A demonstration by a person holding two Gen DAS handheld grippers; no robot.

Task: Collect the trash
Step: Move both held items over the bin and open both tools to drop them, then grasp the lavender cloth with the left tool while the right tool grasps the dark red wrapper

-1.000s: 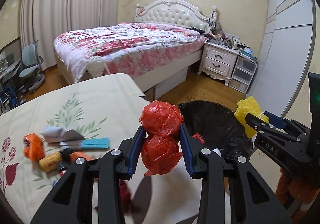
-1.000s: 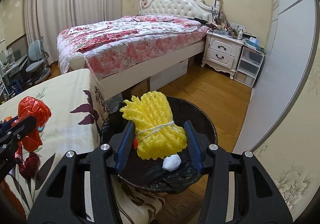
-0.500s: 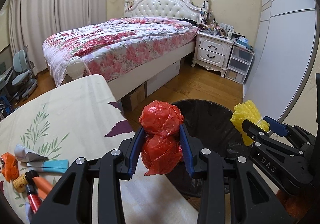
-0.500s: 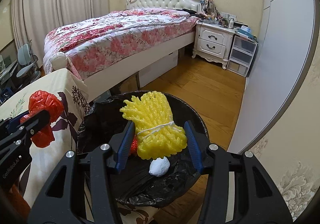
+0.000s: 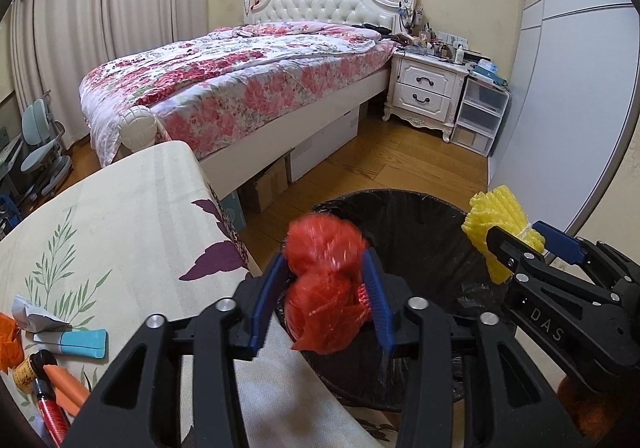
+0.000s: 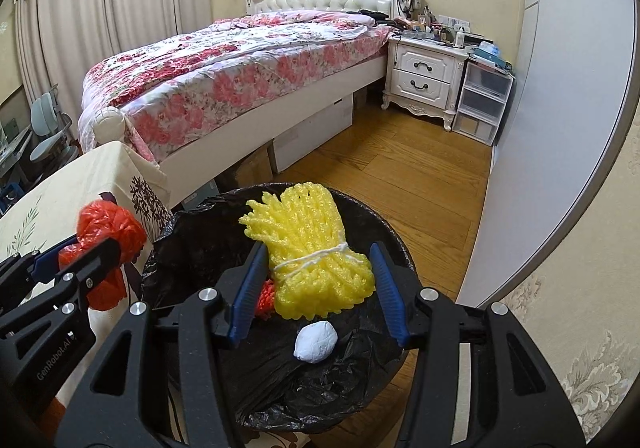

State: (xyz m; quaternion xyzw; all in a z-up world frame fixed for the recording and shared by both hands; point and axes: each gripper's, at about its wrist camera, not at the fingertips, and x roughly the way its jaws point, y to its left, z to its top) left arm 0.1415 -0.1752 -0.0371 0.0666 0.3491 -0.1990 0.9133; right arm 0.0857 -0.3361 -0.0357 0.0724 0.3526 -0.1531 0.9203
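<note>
The red plastic bag point(image 5: 326, 288) is a crumpled, knotted wad, motion-blurred, between the blue fingers point(image 5: 266, 298) of the left gripper point(image 5: 320, 300) at the near rim of the bin point(image 5: 420, 208), beside the cloth-covered surface point(image 5: 120, 216). These fingers are opening, and a gap shows on the right side of the bag. The yellow foam net point(image 6: 316, 256), a bundle tied with white string, sits over the bin's mouth inside the right gripper point(image 6: 316, 288), whose fingers are also opening and stand apart from the bundle on both sides. A white paper ball point(image 6: 315, 342) lies in the black liner. Both grippers point downward at a slant. Compared with a second ago, both sets of fingers have spread wider, and the red bag has shifted from above the surface to the bin's rim.
</note>
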